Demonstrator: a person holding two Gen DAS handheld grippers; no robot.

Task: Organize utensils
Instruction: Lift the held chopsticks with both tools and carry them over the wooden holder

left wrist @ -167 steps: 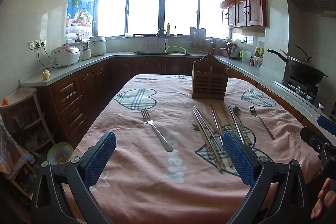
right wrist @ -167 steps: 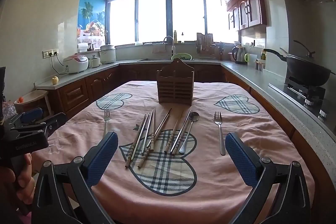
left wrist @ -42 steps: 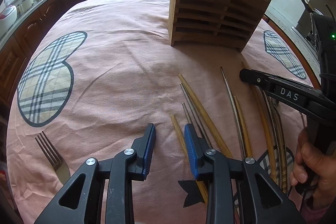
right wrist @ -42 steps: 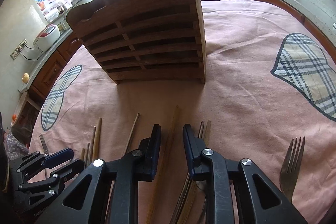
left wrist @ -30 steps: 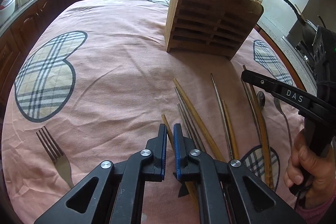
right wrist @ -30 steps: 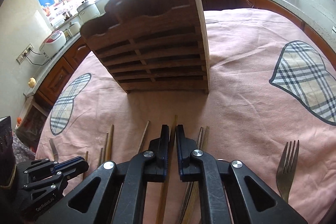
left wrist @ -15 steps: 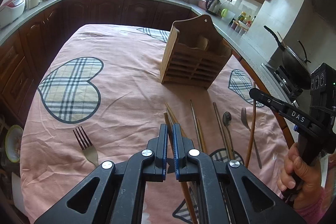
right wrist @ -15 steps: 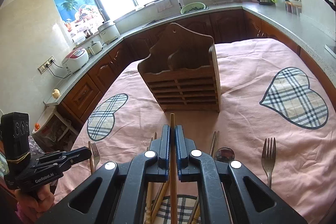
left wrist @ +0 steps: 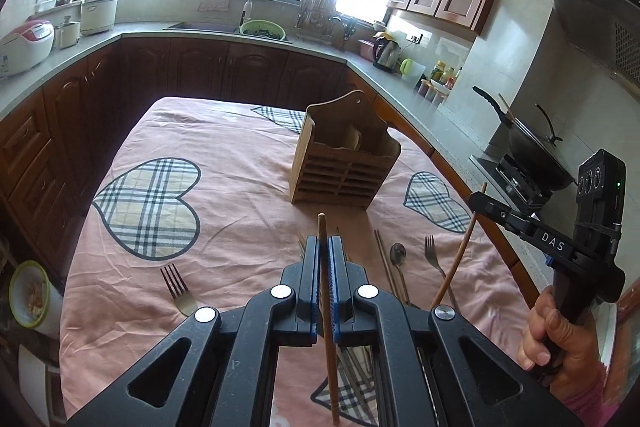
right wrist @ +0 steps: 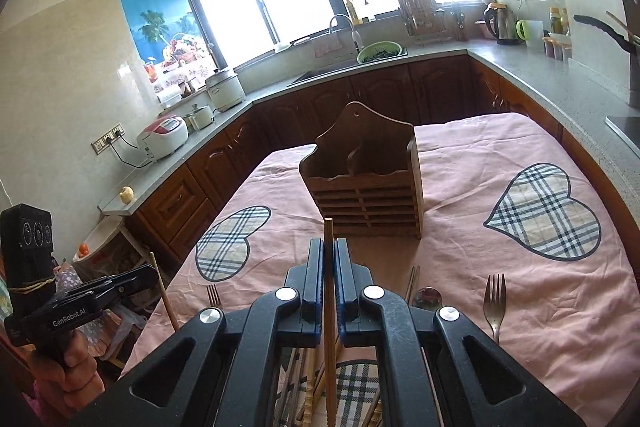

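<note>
Left tongs (left wrist: 324,259) clamped on chopstick (left wrist: 321,227) | right tongs (right wrist: 329,261) likewise (right wrist: 328,231) | holder (left wrist: 340,163) at 12 o'clock, sticks pointing toward it

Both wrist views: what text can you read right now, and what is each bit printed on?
"DAS": white letters on the side of the right gripper, seen in the left wrist view.
"GenRobot.AI": white letters on the side of the left gripper, seen in the right wrist view.
Labels on the bottles and jars on the counter: too small to read.
</note>
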